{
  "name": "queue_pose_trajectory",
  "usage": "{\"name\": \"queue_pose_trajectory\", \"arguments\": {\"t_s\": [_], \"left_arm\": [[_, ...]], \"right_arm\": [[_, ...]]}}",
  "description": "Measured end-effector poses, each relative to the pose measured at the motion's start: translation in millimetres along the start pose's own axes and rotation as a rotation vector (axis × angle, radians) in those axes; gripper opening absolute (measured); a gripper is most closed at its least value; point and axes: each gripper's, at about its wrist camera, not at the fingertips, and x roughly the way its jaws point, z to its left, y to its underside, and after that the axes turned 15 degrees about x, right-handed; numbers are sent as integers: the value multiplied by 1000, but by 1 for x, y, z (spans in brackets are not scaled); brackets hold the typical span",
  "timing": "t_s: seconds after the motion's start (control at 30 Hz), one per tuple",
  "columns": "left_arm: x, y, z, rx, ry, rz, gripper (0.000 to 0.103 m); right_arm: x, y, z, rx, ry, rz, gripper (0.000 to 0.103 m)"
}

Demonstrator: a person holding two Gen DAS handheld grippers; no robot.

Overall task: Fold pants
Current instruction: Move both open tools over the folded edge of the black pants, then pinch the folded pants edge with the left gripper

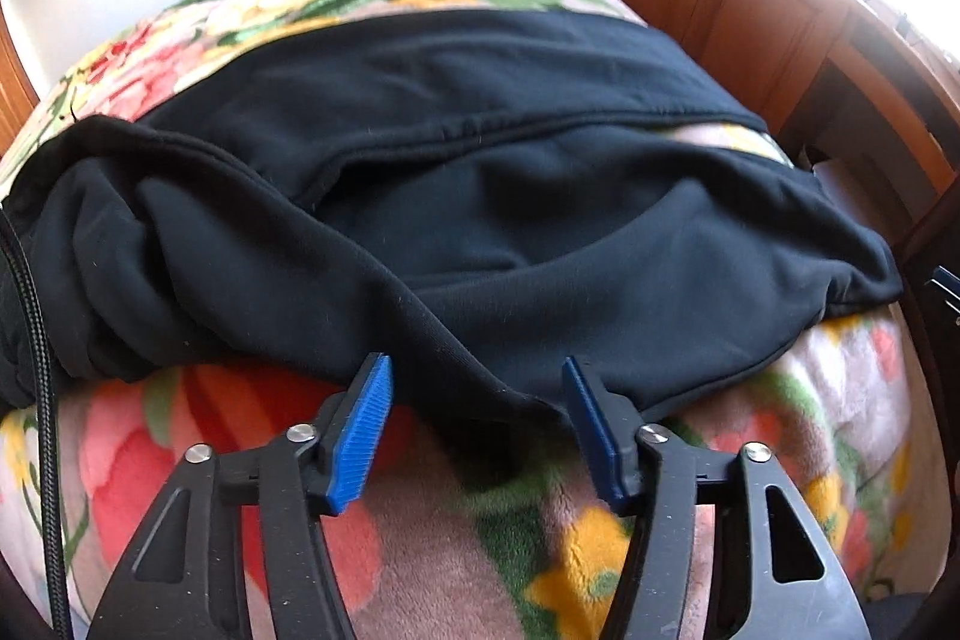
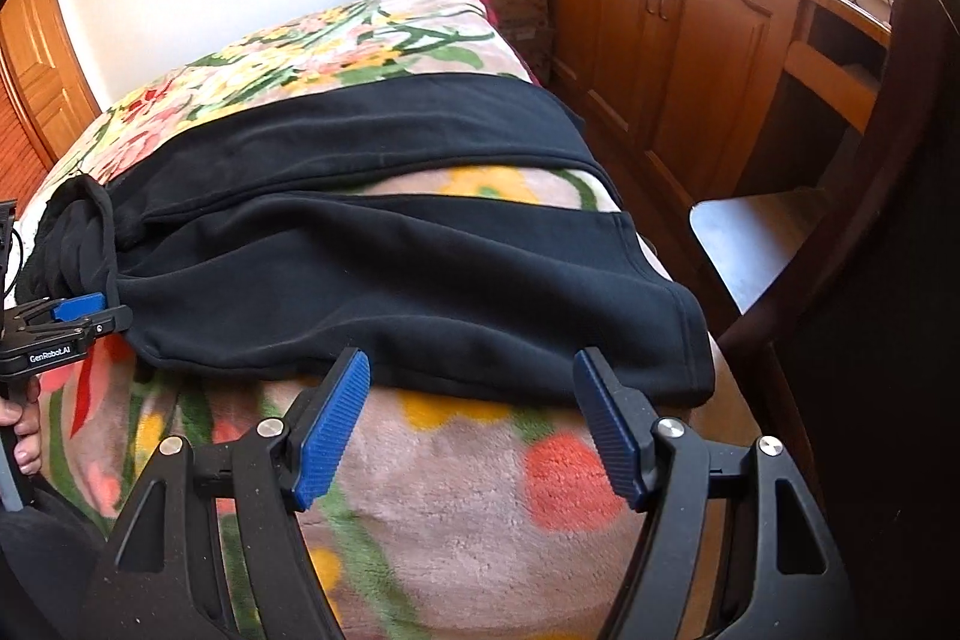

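Black pants (image 1: 480,220) lie spread across a floral blanket (image 1: 450,550) on a bed, the two legs running to the right with a gap between them near the far end. The waist end is bunched at the left. My left gripper (image 1: 477,400) is open, its blue pads on either side of the near edge of the near leg. My right gripper (image 2: 471,394) is open at the near hem edge of the pants (image 2: 390,268) farther right. The left gripper (image 2: 78,316) also shows at the left of the right wrist view.
Wooden cabinets (image 2: 672,40) run along the right side of the bed. A chair seat (image 2: 756,232) stands beside the bed's right edge. A wooden door (image 2: 36,58) is at the far left. A black cable (image 1: 42,400) hangs at the left.
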Motion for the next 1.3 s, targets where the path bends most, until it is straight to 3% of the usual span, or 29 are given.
{"name": "queue_pose_trajectory", "arguments": {"t_s": [0.07, 0.1, 0.2, 0.67, 0.93, 1.13, 1.3], "left_arm": [[4, -2, 2, -17, 16, 10, 39], [5, -2, 4, -25, 29, 13, 27], [3, -3, 9, -37, 54, -2, 8], [-53, -16, 15, -28, 42, -197, 6], [-54, -10, 24, -36, 41, -212, 5], [-57, -15, 29, -43, 45, -221, 5], [-57, -15, 31, -51, 52, -223, 5]], "right_arm": [[3, 2, -2, 4, 8, 8, 71], [4, 2, -2, 5, 12, 10, 71], [6, 6, -3, 3, 22, 12, 71], [32, 17, -25, 51, 100, 49, 71], [61, 18, -35, -15, 219, 61, 71], [70, 22, -40, -94, 231, 88, 72], [70, 26, -36, -197, 289, 58, 77]]}}
